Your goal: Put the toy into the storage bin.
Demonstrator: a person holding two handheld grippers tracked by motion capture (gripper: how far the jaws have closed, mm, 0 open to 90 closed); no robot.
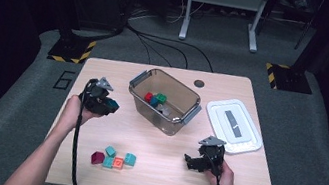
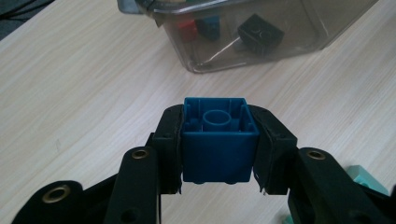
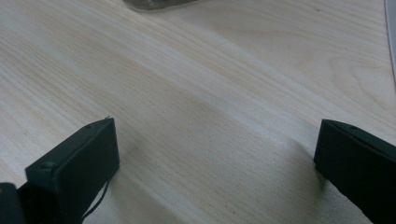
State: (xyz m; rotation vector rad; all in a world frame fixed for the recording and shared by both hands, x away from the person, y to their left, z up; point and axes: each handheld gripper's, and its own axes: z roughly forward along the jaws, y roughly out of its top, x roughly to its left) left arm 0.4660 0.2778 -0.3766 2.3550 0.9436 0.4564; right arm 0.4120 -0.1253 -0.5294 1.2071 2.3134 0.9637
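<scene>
- While my left gripper (image 1: 108, 106) looks from the high view like a dark lump at the table's left side with a speck of blue at its tip, the left gripper view settles it: both pads are clamped on the flanks of a blue block (image 2: 219, 140), hollow underside facing the camera, clear of the wood.
- From that same gripper view I see the clear bin (image 2: 261, 51) just ahead of the held block, with a red brick (image 2: 186, 29), a blue one and a black brick (image 2: 260, 31) showing through its wall.
- Seen from above, the bin (image 1: 138, 93) stands open in the middle of the table (image 1: 147, 181), and the bricks inside read as red, blue and green (image 1: 161, 97); the black one I cannot pick out from there.
- Only from above do I get the layout: the white lid (image 1: 243, 141) lies flat to the bin's right, apart from it, and a small cluster of loose blocks (image 1: 114, 158), maroon, teal and orange, sits near the front edge between my two forearms.
- My right gripper (image 1: 192, 163) sits low over the wood at the front right, near the lid's corner.
- Its own view shows both black jaws standing wide apart with nothing but bare tabletop between them, plus a sliver of the bin at the top edge.
</scene>
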